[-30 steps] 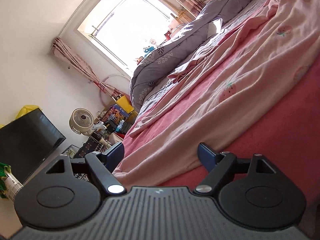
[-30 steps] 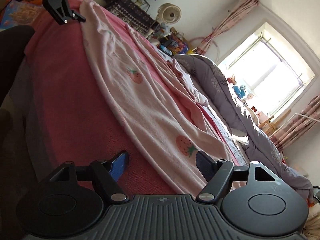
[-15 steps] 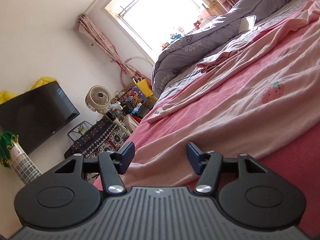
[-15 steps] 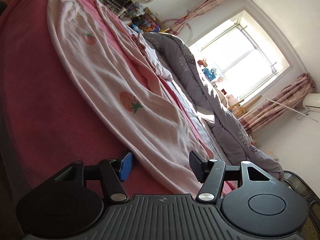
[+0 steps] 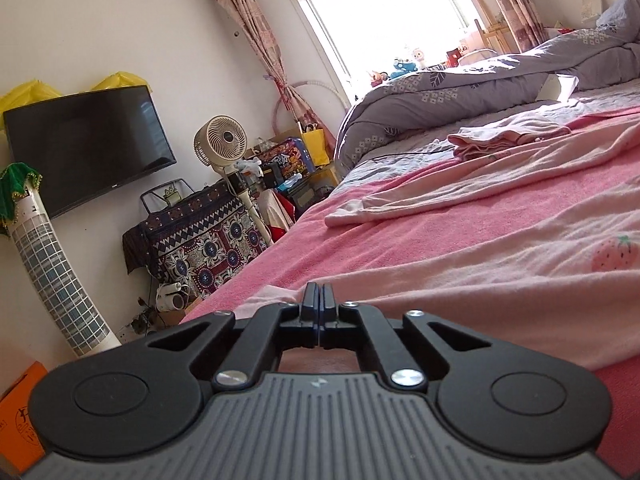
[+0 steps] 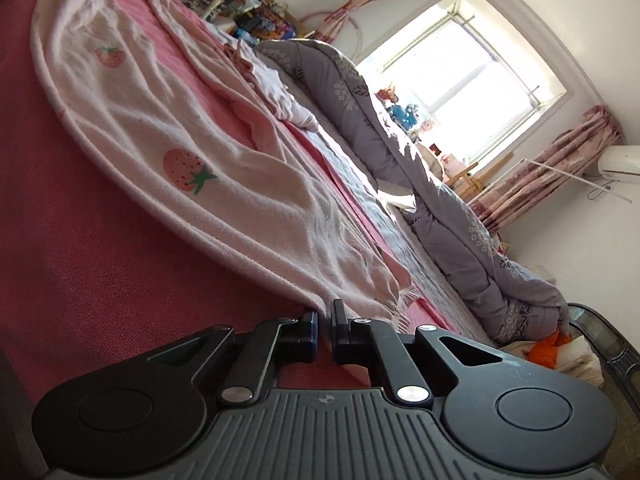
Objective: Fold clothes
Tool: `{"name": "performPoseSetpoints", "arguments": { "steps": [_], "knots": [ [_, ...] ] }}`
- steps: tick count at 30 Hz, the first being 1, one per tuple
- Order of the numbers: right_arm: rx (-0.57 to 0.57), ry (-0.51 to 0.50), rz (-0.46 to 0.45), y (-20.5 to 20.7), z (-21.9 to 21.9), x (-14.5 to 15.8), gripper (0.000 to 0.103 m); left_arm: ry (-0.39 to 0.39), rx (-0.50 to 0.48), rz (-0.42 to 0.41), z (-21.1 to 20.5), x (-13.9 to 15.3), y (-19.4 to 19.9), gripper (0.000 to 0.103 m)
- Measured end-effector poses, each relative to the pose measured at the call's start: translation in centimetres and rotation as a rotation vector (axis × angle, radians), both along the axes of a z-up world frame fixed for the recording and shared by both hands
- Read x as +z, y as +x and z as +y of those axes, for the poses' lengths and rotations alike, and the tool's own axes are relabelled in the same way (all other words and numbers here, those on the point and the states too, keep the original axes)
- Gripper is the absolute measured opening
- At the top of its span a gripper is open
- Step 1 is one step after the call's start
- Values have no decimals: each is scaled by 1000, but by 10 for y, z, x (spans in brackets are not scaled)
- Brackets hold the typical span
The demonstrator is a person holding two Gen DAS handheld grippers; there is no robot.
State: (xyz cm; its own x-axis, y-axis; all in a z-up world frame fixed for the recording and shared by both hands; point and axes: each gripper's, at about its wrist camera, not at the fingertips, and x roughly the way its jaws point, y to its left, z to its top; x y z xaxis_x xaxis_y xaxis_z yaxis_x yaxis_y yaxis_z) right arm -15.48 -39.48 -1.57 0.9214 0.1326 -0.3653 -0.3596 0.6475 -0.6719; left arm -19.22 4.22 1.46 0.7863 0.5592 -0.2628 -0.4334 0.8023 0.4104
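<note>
On the red bedspread, I clamp both the left gripper and right gripper on the fuzzy strawberry-print pink garment hem.

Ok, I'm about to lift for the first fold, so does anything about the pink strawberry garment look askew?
Nothing is damaged, but the pink strawberry garment lies wrinkled rather than flat, one sleeve sprawled across the red blanket. The left gripper and right gripper both pinch its near hem.
</note>
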Motion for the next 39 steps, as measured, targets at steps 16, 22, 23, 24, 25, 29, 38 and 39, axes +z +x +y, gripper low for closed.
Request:
{"name": "performPoseSetpoints", "arguments": {
  "steps": [16,22,23,24,25,29,38,39],
  "knots": [
    [-57,83,54,12,-10,10,8,382,-480,237,-47,-17,-61,82],
    [-67,87,73,15,-9,5,8,626,-467,369,-51,-28,-31,82],
    [-69,86,75,15,-9,5,9,670,-468,397,-49,-30,-27,82],
    [-70,87,77,14,-10,5,10,714,-464,424,-47,-32,-23,81],
    [-72,90,80,14,-11,5,10,750,-459,447,-45,-36,-19,81],
    [-78,105,83,15,-11,2,10,759,-435,449,-41,-46,-3,74],
    [-110,181,-12,5,-18,15,8,573,-343,364,-31,-22,9,3],
    [-116,194,-19,5,-19,18,8,550,-339,351,-29,-17,11,3]
  ]
}}
